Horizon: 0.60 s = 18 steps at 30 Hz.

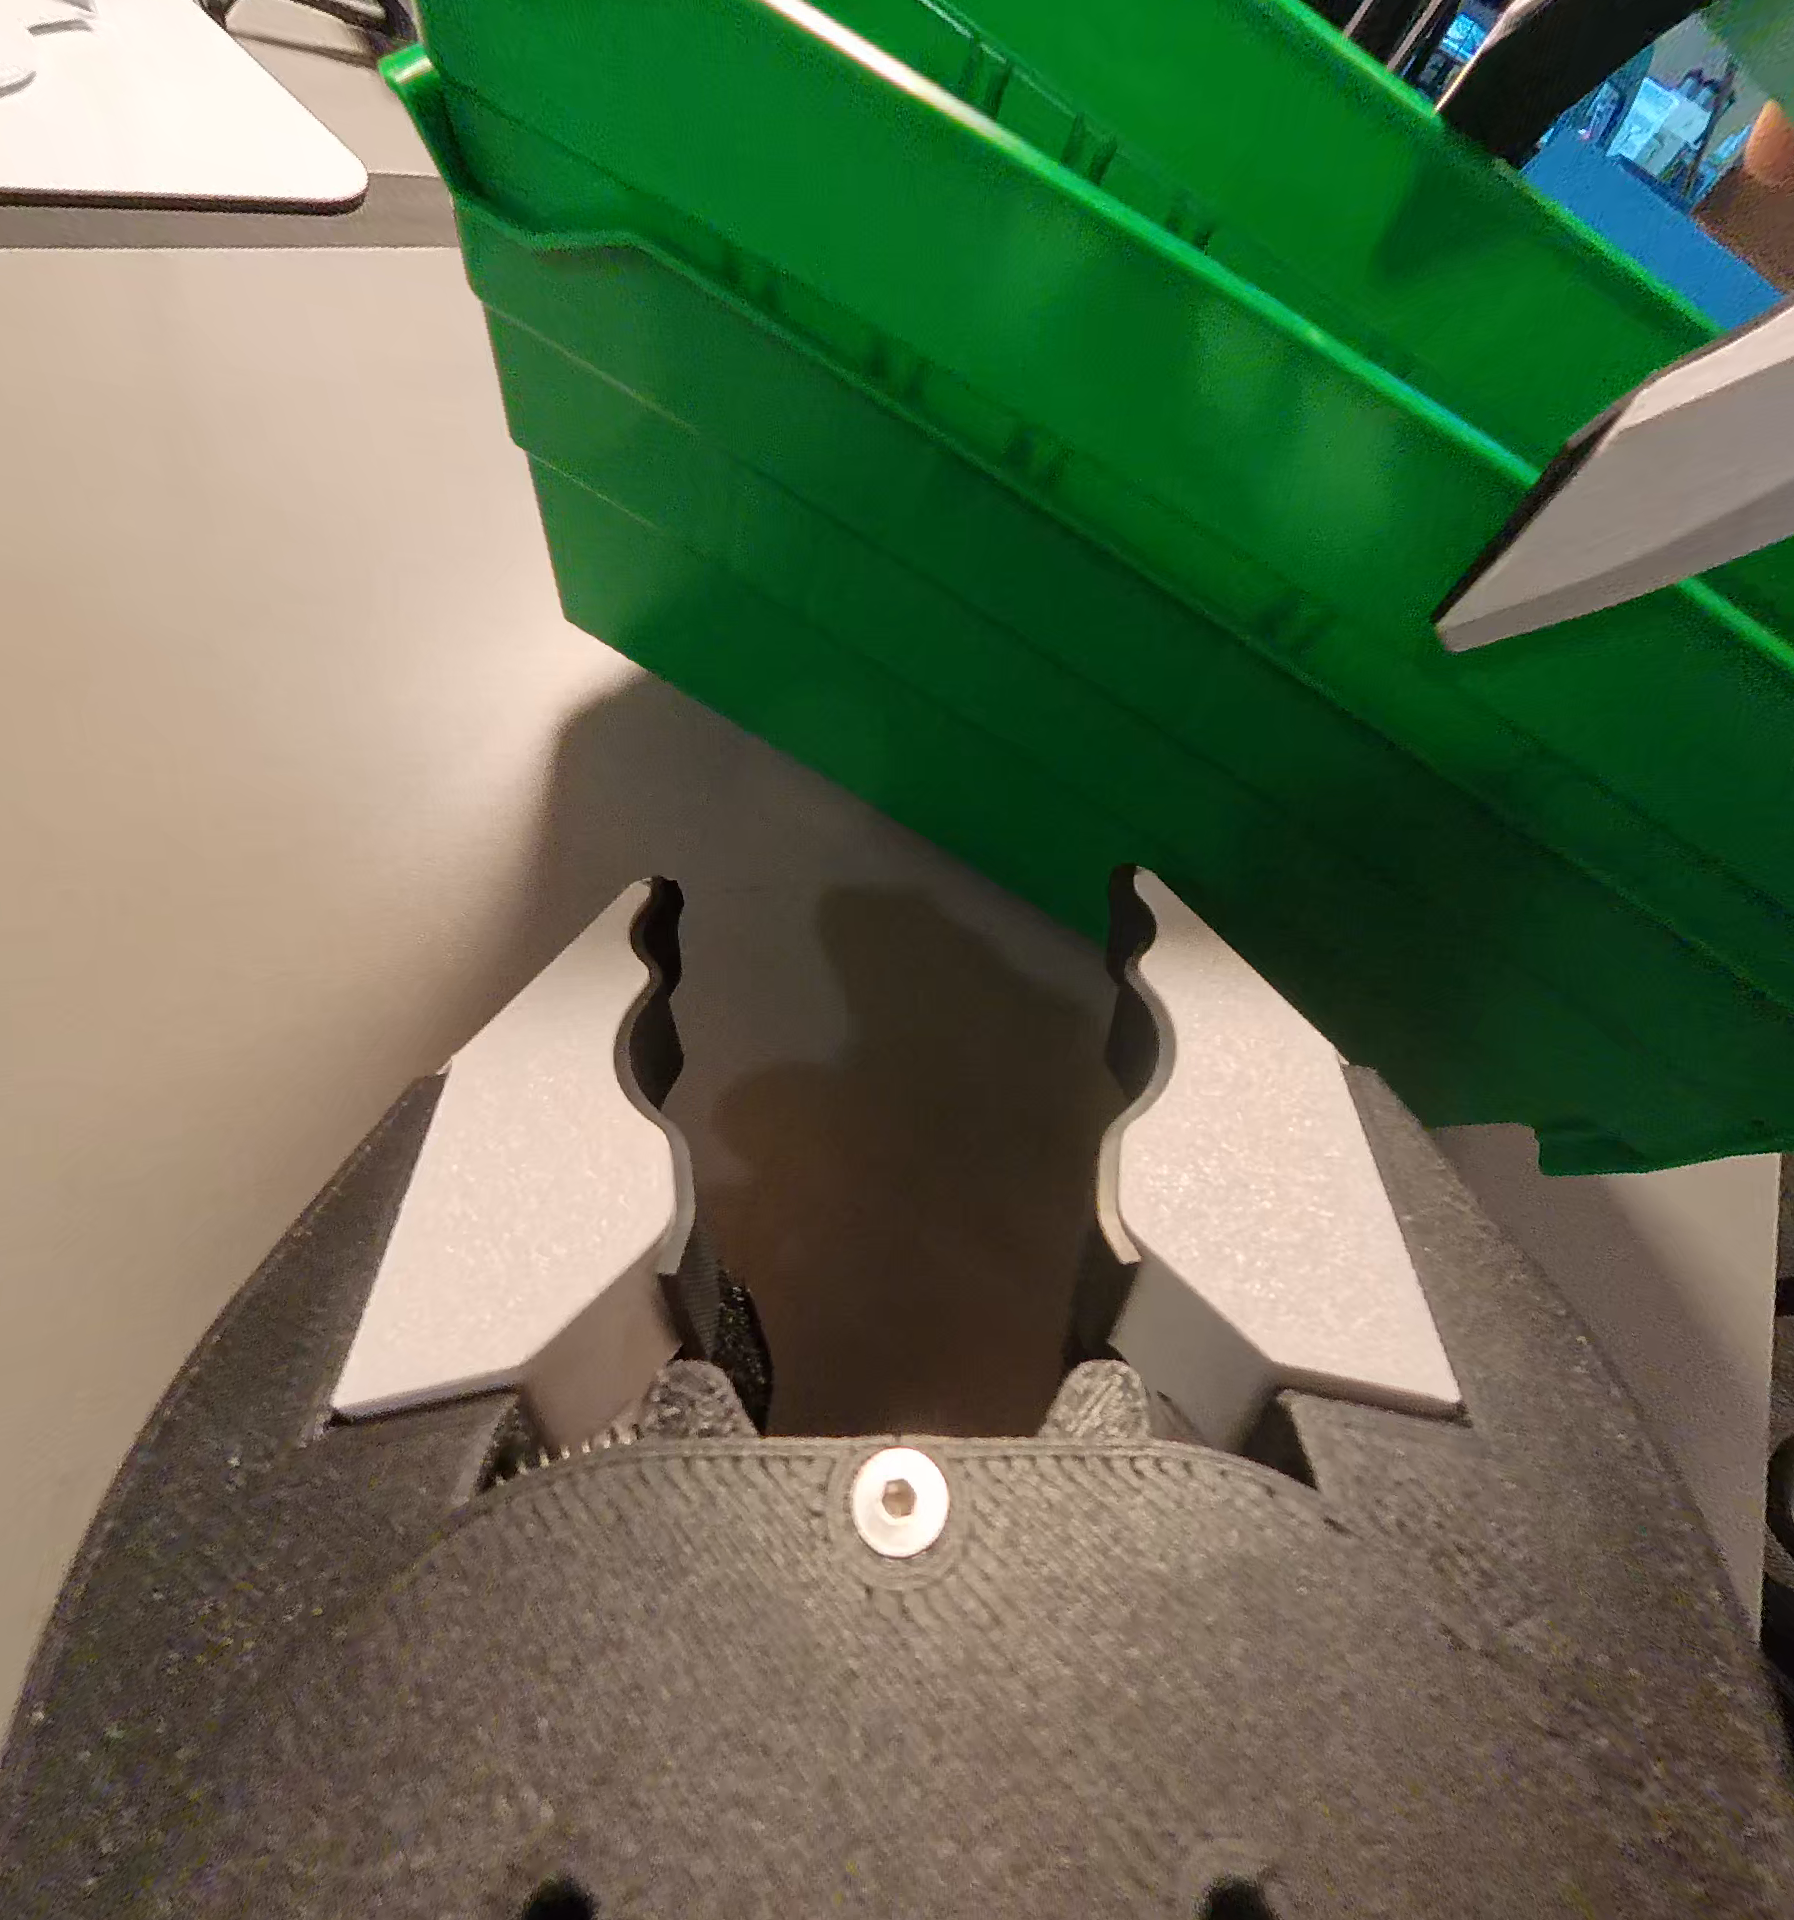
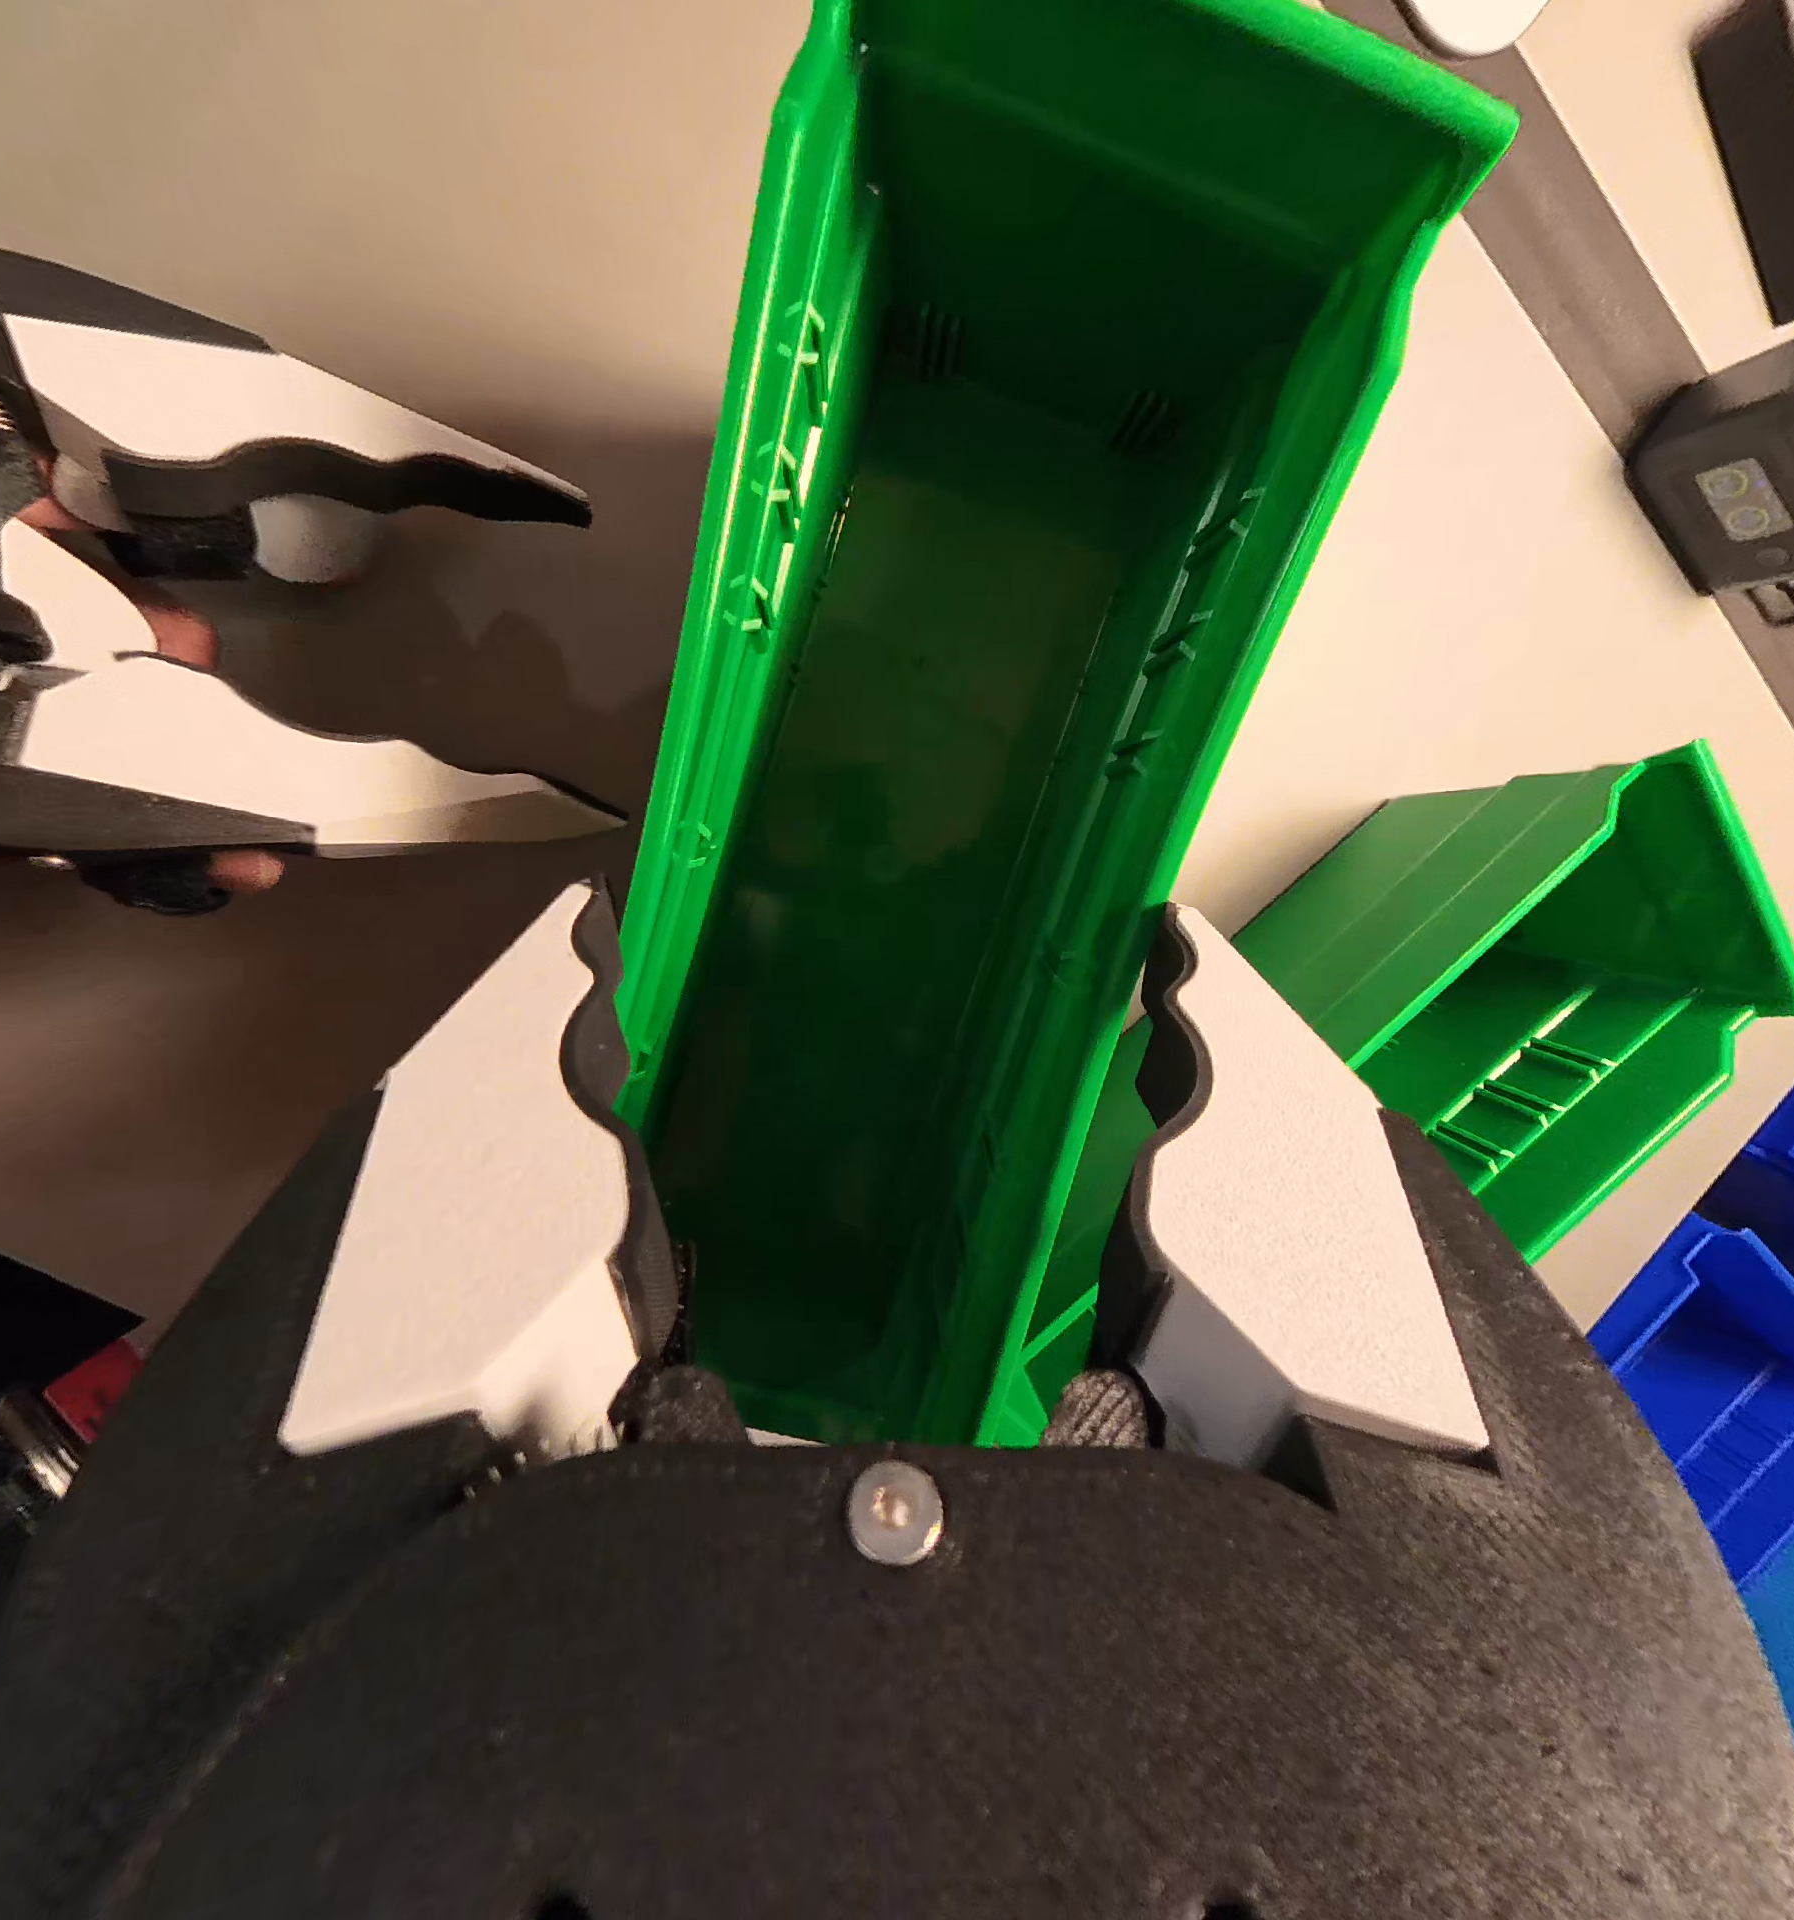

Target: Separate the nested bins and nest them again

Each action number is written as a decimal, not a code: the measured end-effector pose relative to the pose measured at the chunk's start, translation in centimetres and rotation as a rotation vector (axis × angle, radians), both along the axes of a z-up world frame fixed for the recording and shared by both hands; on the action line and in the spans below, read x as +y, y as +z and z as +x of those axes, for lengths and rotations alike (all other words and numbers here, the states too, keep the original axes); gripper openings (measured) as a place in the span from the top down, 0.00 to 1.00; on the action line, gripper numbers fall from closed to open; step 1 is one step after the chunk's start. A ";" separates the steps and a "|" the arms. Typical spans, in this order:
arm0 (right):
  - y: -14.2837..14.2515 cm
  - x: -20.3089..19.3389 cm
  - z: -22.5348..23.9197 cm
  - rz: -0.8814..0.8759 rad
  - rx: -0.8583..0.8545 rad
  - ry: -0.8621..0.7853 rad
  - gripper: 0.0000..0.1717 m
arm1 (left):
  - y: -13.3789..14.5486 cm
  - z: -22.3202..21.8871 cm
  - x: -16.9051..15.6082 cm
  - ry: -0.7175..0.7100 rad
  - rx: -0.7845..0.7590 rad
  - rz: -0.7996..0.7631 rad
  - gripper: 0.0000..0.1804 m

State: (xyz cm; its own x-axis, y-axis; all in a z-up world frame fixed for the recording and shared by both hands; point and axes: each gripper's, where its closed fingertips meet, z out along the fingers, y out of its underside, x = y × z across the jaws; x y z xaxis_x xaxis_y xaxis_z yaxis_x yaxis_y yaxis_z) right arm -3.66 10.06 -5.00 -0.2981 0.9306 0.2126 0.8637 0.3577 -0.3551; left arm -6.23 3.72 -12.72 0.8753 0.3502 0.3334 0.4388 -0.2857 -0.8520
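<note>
1. Pale desk (image 2: 249, 156) fills the background, with a dark device (image 2: 1750, 499) at its far right and blue bins (image 2: 1766, 1382) low on the right.
2. A long green bin (image 2: 976, 727) runs straight out between the right gripper's (image 2: 877, 914) fingers, its long axis in line with them and its open top facing the camera. It looks like more than one bin nested together, since the left wrist view shows stepped rims (image 1: 872, 436) along its side.
3. Those right fingers stand wide and span the bin's near end. The left-hand pad (image 2: 597, 997) lies against the bin's outer wall; the other pad (image 2: 1168, 997) sits at the opposite rim, and contact there is less clear. I judge the bin held, tilted up off the desk.
4. The left gripper (image 1: 898, 894) is spread, with only desk and shadow between its fingers. The bin lies ahead and to the right of them, its lower edge just past the right fingertip (image 1: 1132, 904).
5. From the right wrist view, the left gripper's tips point at the bin's side wall, near but apart.
6. Another green bin (image 2: 1558, 987) lies on the desk, beyond the right gripper's right finger.
7. The coming pull apart likely depends on the left fingers closing on the outer bin's side rim.
</note>
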 end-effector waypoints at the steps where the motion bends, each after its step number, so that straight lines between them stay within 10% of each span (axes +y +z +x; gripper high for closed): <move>1: 0.1 -0.1 -0.1 -0.004 0.002 0.004 0.41 | 0.0 0.0 0.0 0.001 -0.002 0.000 0.54; 18: 3.2 -0.4 -1.0 -0.016 0.058 0.023 0.40 | -0.2 -0.2 -0.2 0.002 -0.020 0.001 0.54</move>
State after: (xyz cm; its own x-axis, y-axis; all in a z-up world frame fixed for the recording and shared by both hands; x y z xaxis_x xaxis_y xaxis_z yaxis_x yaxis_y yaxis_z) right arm -4.64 9.64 -1.81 -0.3072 0.9269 0.2156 0.8329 0.3715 -0.4102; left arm -6.47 3.54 -12.88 0.8679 0.3514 0.3510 0.4561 -0.2840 -0.8434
